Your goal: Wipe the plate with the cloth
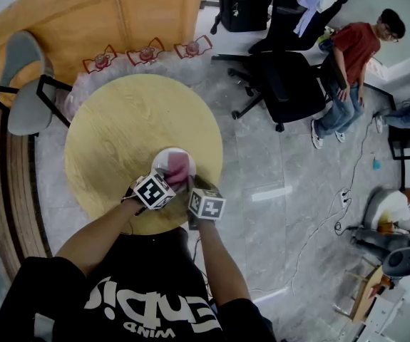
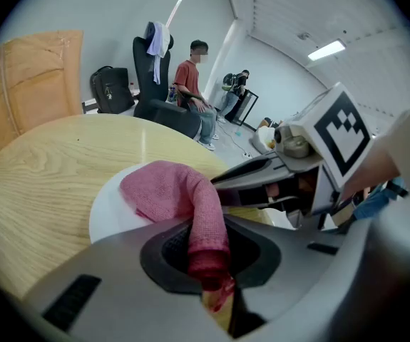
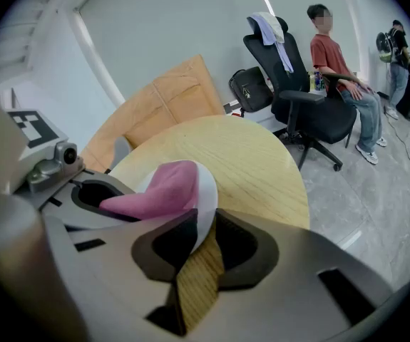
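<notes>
Pink cloth (image 2: 169, 187) is pinched in the left gripper (image 2: 208, 262). Its fingers are closed hard onto a rolled end of the fabric, w/ a darker red tip seen poking out below the pads. The rest of the cloth is draped fwd from the jaws and laid on the white plate (image 2: 108, 209). The plate's side nearest the grippers is covered, while its left part is left bare. The plate is placed on the round wooden table (image 1: 119, 120), near the edge closest to the person holding the grippers.

The right gripper (image 3: 201, 244) is clamped on the plate's rim. The white edge is seen running down btwn the two dark pads. The fingers are held only narrowly apart, w/ the rim filling the gap, and table wood is visible just below. Whether the plate is lifted at that side or lying flat cannot be told.

In the head view both grippers are held close together. Their tips are brought in over the plate from the near side, left gripper on the cloth and right gripper at the rim just beside it.

Bkgd: a person in a red shirt (image 1: 354, 55) is seen by a black office chair (image 1: 290, 84). A black backpack (image 1: 244, 4) is set on the floor behind. A grey chair (image 1: 26, 84) is placed at the table's left.
</notes>
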The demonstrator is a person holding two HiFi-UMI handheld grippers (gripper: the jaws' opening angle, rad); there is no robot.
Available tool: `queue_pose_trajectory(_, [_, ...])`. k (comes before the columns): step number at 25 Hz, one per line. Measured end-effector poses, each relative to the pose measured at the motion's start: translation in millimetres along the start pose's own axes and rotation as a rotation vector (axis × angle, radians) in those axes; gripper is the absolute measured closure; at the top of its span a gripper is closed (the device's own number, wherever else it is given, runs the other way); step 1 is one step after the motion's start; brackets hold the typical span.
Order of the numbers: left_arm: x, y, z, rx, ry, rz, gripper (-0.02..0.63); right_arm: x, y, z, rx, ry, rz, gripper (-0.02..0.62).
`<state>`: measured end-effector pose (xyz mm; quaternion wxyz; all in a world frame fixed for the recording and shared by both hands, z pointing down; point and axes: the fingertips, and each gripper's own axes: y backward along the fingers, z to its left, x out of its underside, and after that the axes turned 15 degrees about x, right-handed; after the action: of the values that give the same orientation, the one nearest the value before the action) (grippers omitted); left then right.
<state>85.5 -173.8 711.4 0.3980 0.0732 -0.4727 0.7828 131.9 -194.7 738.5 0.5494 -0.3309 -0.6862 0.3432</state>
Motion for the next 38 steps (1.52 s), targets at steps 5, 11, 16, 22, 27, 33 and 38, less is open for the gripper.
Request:
queue_pose_trajectory(5, [14, 8, -7, 0.009, 0.003, 0.002, 0.554, 1, -1, 1, 0.003, 0.005, 0.001, 0.5])
queue_pose_trajectory(11, [27, 20, -10, -0.001, 0.011, 0.007, 0.554, 3, -1, 0, 0.002, -0.024, 0.014, 0.5])
queue_pose_trajectory(16, [35, 33, -1, -0.025, 0.029, 0.001, 0.554, 3, -2, 1, 0.001, -0.028, 0.02, 0.5])
queue_pose_trajectory(22, [37, 47, 9, -0.074, 0.023, -0.009, 0.554, 3, 0, 1, -0.006, -0.031, 0.028, 0.5])
queue_pose_trajectory(27, [34, 57, 25, -0.115, 0.038, -0.036, 0.554, 3, -1, 2, -0.013, -0.04, 0.031, 0.5])
queue_pose_trajectory(33, [19, 60, 41, -0.15, 0.056, -0.072, 0.554, 4, 0, 3, -0.018, -0.054, 0.032, 0.5])
queue_pose_trajectory(38, [8, 52, 48, -0.147, 0.065, -0.085, 0.554, 3, -1, 3, -0.017, -0.054, 0.032, 0.5])
